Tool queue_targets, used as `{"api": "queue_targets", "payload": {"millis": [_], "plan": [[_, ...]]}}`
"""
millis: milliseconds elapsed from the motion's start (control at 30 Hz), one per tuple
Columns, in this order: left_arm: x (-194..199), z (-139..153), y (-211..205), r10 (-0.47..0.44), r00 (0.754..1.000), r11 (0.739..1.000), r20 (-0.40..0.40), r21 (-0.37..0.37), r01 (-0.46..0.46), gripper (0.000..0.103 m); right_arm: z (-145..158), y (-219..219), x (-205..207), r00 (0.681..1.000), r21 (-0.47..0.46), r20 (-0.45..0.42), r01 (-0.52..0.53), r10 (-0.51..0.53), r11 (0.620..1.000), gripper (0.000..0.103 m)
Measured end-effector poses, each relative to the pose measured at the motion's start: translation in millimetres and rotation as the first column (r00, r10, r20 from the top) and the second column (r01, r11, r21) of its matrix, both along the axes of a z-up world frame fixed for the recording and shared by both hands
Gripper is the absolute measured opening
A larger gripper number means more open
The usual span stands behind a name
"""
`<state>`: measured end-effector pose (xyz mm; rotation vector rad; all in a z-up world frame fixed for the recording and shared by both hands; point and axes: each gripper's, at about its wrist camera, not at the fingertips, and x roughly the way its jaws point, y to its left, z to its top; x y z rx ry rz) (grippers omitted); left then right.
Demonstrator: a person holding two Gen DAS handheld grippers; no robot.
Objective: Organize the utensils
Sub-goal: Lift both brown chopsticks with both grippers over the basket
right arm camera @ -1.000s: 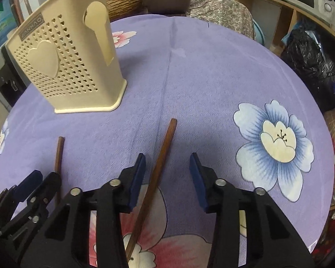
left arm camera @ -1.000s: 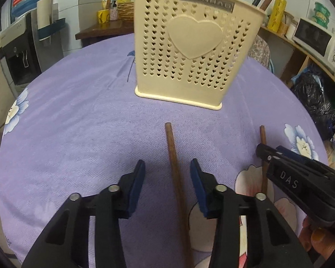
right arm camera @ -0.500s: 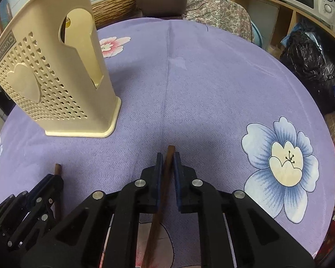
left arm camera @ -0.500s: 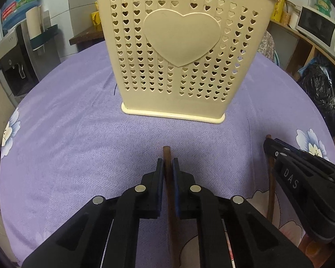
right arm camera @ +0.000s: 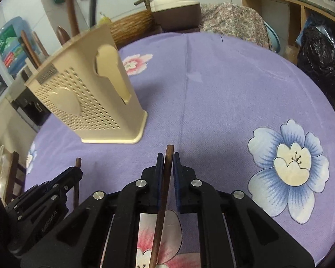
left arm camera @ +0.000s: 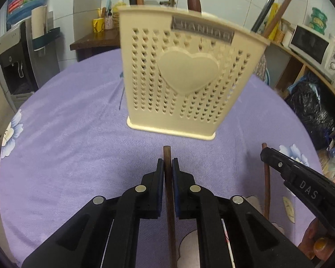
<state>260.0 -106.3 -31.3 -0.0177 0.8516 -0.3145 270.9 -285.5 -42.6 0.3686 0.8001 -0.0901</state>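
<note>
While both hand-held tools point down at a round table, the left gripper (left arm camera: 167,167) has its blue-padded jaws clamped on a dark brown wooden chopstick (left arm camera: 169,192). The stick is thin, round and straight, with a blunt, flat-cut end poking just past the pads; its other end runs back under the tool and out of the bottom of the left wrist view. The right gripper (right arm camera: 167,163) is likewise pinched tight on a second chopstick (right arm camera: 162,203) of the same dark wood, which leans slightly to one side between its pads.

In each wrist view the other tool shows at the edge, black and angular, with its own stick tip sticking out in front of it; a fingertip (left arm camera: 319,244) of the person's hand shows under the right tool.

Beyond both tips stands a cream plastic utensil holder (left arm camera: 185,78), upright on the table. It widens toward the top, its front wall pierced with rows of small heart-shaped holes around one large raised heart, with a grey name plate near the rim. Dark wooden handles and other sticks rise from its open top. It stands apart from both held chopsticks.

The table wears a lilac tablecloth (right arm camera: 223,93) printed with large blue and pink flowers.
</note>
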Motion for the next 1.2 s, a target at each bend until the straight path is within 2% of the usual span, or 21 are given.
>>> {"api": "queue_targets", "payload": {"millis": [233, 367, 600, 733, 1033, 1200], "plan": [[-23, 46, 25, -0.001, 0.994, 0.998, 0.109, -0.065, 0.008, 0.008, 53, 2, -30, 0.99, -0.023, 0.13, -0.049, 0.052, 0.999, 0.009], [-34, 71, 41, 0.021, 0.985, 0.994, 0.171, -0.108, -0.002, 0.008, 84, 4, -50, 0.976, -0.05, 0.201, -0.076, 0.084, 0.996, 0.009], [-51, 102, 58, 0.047, 0.963, 0.99, 0.264, -0.14, -0.01, 0.008, 130, 5, -85, 0.945, -0.121, 0.294, -0.115, 0.146, 0.986, 0.009], [-61, 116, 68, 0.065, 0.95, 0.988, 0.307, -0.155, -0.017, 0.008, 146, 4, -98, 0.931, -0.145, 0.325, -0.122, 0.164, 0.982, 0.009], [-60, 127, 71, 0.072, 0.94, 0.988, 0.333, -0.155, -0.02, 0.008, 158, 6, -97, 0.922, -0.142, 0.328, -0.165, 0.204, 0.976, 0.008], [-50, 162, 75, 0.075, 0.925, 0.985, 0.374, -0.174, -0.01, 0.008, 189, 12, -89, 0.898, -0.142, 0.369, -0.203, 0.242, 0.969, 0.008]]}}
